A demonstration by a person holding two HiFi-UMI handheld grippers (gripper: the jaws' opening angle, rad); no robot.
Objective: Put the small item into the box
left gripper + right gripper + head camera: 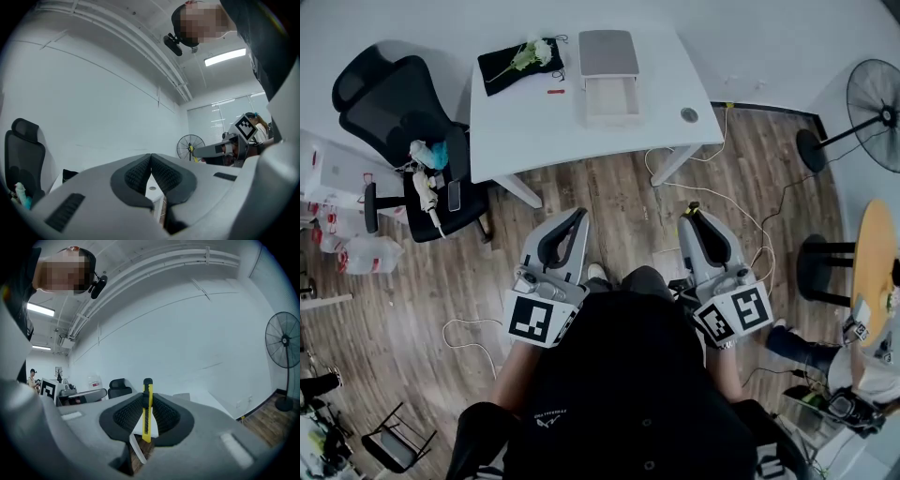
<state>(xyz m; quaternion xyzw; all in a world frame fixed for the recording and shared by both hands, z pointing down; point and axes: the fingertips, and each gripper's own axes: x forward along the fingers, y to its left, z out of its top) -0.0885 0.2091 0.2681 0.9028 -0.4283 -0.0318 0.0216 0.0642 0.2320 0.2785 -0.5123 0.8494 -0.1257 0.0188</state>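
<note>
While we hold both grippers low in the middle of the head view, well short of the table (534,131), the right gripper (147,405) pinches a yellow knife (147,420) between its dark ribbed pads. In the right gripper view the knife stands upright at the centre of the frame, its black tip rising above the jaws and its lower end reaching below them. In the head view only a speck of yellow shows at that gripper's tip. The left gripper (151,163) has its pads pressed together along a thin seam, with nothing between them. It sits at the lower left of centre in the head view and the right gripper at the lower right of centre, the two well apart with our dark-clothed body between them. The box (609,118) lies on the table at the upper middle of the head view, open and white inside, with a grey panel (607,52) directly above it in the frame. The knife is far from the box, with a stretch of wooden floor (609,206) between them. At the table's upper left we see a black cloth (502,66) with a white flower (532,53) on it, and a small red item (555,91) lies between the cloth and the box. A black chair (380,108) stands at the upper left of the frame and a fan (874,98) at the upper right.
</note>
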